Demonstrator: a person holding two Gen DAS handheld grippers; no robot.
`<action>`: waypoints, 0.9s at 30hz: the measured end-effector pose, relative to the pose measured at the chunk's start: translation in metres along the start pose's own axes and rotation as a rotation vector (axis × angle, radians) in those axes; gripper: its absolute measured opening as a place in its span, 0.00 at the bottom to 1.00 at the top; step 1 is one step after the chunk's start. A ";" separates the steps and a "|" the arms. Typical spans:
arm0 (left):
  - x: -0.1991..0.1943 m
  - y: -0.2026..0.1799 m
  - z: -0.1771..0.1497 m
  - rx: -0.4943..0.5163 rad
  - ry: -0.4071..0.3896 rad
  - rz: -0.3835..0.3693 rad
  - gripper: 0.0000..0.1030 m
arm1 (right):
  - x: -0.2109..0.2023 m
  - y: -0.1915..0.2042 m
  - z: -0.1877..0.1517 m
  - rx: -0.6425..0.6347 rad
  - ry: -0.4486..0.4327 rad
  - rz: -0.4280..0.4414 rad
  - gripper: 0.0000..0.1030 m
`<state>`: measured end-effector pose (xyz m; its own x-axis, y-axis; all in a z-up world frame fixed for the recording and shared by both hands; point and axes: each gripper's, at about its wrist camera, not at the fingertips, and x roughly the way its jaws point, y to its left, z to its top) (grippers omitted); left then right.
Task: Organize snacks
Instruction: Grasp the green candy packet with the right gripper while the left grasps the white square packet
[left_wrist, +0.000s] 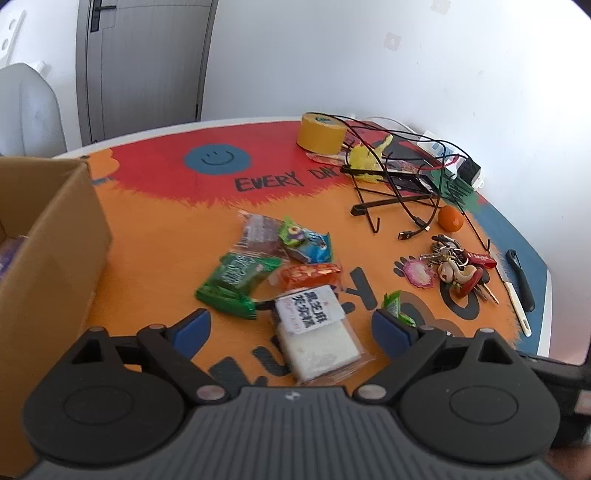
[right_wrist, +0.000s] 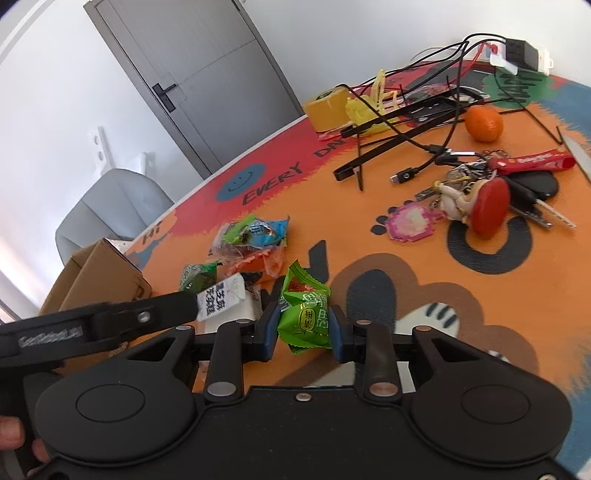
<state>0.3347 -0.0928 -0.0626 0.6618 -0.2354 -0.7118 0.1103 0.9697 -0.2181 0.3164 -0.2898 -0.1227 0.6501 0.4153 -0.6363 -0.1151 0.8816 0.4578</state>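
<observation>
A pile of snack packets lies mid-table: a white rice-cake packet (left_wrist: 317, 332), an orange packet (left_wrist: 308, 277), dark green packets (left_wrist: 236, 280), a blue-green packet (left_wrist: 306, 242) and a clear reddish packet (left_wrist: 258, 230). My left gripper (left_wrist: 291, 328) is open, its fingers on either side of the white packet, above it. My right gripper (right_wrist: 303, 326) is shut on a bright green packet (right_wrist: 304, 314), which also shows in the left wrist view (left_wrist: 397, 306). The left gripper's finger (right_wrist: 110, 321) crosses the right wrist view over the white packet (right_wrist: 225, 299).
A cardboard box (left_wrist: 44, 258) stands at the table's left. A tangerine (left_wrist: 450, 218), key bunch (left_wrist: 458, 269), yellow tape roll (left_wrist: 321, 134), black wire stand with cables (left_wrist: 399, 184), power strip (left_wrist: 443, 155) and a black-handled tool (left_wrist: 521, 280) occupy the right side.
</observation>
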 end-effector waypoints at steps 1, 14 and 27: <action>0.003 -0.002 -0.001 -0.003 0.003 -0.002 0.91 | -0.002 0.000 0.000 -0.007 -0.002 -0.010 0.29; 0.038 -0.025 -0.011 0.025 0.048 0.044 0.91 | -0.018 -0.011 -0.005 -0.036 -0.005 -0.085 0.31; 0.032 -0.012 -0.017 0.057 0.035 0.073 0.46 | -0.004 -0.002 -0.009 -0.063 -0.001 -0.094 0.36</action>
<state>0.3422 -0.1128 -0.0937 0.6433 -0.1648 -0.7477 0.1051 0.9863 -0.1270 0.3070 -0.2913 -0.1271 0.6610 0.3302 -0.6738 -0.1006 0.9289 0.3565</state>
